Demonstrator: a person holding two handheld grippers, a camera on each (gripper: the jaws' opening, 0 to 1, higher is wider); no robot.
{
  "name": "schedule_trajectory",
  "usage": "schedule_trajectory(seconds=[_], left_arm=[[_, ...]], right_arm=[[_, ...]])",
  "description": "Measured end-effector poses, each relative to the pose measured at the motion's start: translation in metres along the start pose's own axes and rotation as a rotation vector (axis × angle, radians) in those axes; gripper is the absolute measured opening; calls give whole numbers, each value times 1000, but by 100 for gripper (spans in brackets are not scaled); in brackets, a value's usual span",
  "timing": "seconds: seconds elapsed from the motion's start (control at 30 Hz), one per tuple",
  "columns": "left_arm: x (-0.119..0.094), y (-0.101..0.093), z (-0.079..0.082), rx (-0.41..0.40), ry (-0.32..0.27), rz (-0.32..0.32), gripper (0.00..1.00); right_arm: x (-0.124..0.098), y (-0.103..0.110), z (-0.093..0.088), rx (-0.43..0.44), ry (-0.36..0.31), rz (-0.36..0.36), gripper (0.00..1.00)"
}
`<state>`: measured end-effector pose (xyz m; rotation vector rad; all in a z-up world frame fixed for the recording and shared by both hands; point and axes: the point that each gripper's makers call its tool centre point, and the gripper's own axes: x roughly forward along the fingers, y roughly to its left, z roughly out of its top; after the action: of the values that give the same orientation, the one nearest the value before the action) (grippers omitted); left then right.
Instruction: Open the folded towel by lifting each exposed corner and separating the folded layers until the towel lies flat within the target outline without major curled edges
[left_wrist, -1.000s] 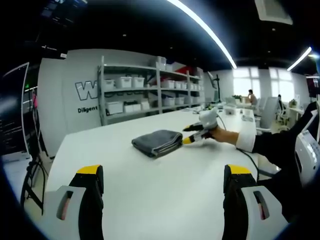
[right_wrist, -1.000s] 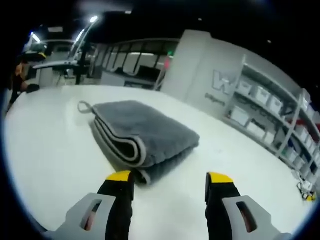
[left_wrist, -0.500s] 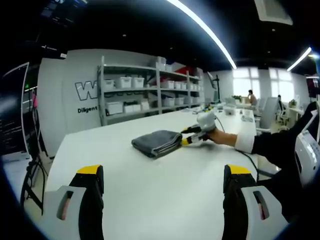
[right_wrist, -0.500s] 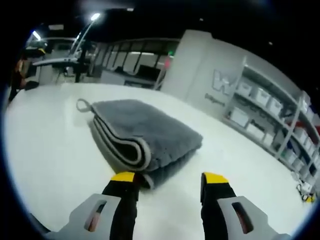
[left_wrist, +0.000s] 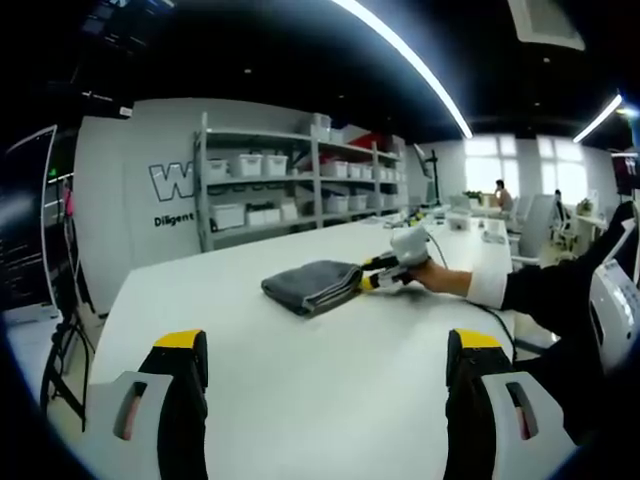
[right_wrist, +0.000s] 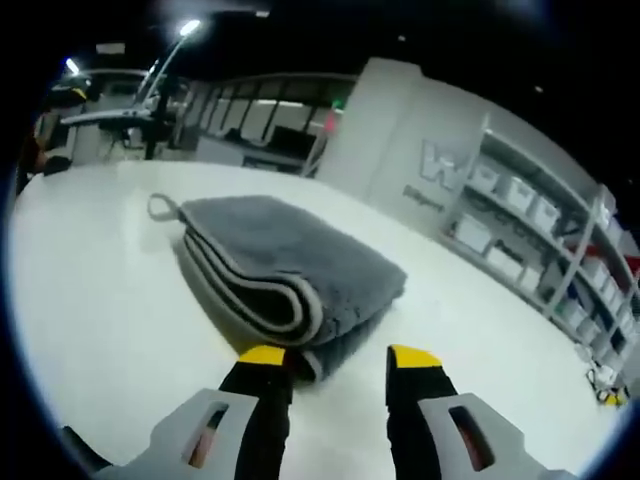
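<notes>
Two claws showed at this moment, and both had their jaws apart. From the left gripper view, the left claw (left_wrist: 325, 370) hung over bare white table (left_wrist: 300, 390) with nothing between its yellow-tipped jaws, well apart from the folded grey towel (left_wrist: 312, 284), which lay further along the table top. From that same view the right claw (left_wrist: 372, 275) came in from the right, held in a person's hand (left_wrist: 435, 276) with a dark sleeve (left_wrist: 545, 290) and white cuff behind it, its yellow tips right at the towel's near edge; whether they touched the cloth could not be told from there. In the right gripper view the right claw (right_wrist: 338, 358) sat low at the towel (right_wrist: 285, 265), its jaws parted and not yet clamped, the left tip just against the thick rolled fold with its pale trim, the right tip beside the towel's corner over the table (right_wrist: 100, 300). The towel was folded in several layers, and a small loop (right_wrist: 158, 207) stuck out at its far corner. Behind the table stood a shelving rack (left_wrist: 290, 185) with white bins, and a wall bearing large lettering.
</notes>
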<state>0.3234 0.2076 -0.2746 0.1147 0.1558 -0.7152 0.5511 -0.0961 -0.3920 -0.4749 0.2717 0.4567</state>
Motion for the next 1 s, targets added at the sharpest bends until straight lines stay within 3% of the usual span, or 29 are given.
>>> schedule_trajectory(seconds=[0.13,0.67,0.8,1.0], left_arm=[[0,-1,0,-1,-3,-6,98],[3,2,-5,-9,6,-7,98],[4,1,-5,-9,8,-11,98],[5,0,-5,-7,10,-10,98]], right_arm=[[3,5,0,0,7,8,21],[8,20,2,9,7,51,7],[5,27,4,66,-10,90,3],[5,32,6,60,-21,121,0]])
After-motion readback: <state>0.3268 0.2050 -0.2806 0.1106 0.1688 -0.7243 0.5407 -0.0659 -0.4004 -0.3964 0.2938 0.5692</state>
